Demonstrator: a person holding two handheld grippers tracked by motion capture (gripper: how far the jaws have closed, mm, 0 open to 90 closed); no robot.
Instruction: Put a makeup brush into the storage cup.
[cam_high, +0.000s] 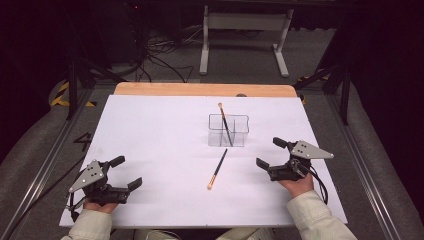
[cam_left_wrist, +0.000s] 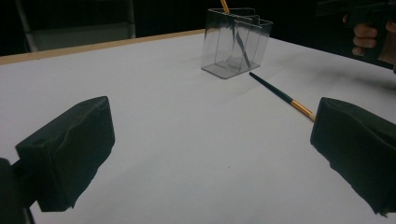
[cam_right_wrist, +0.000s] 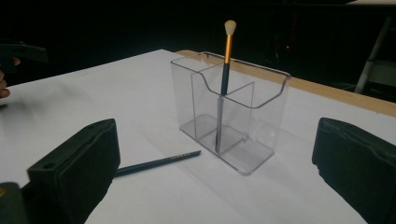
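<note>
We see our left claw (cam_high: 124, 173) resting on the white bench (cam_high: 160, 130), well to the left of the clear box (cam_high: 228, 131) and nearer to us, with its jaws wide apart and nothing in them. Next comes a dark brush (cam_high: 218, 168) lying flat on the bench just in front of the clear box, its gold end toward us, while a second brush (cam_high: 224, 120) stands leaning inside the box with its soft tip up. Our right claw (cam_high: 271, 152) rests to the right of the clear box, a little nearer to us, spread open and holding nothing.
</note>
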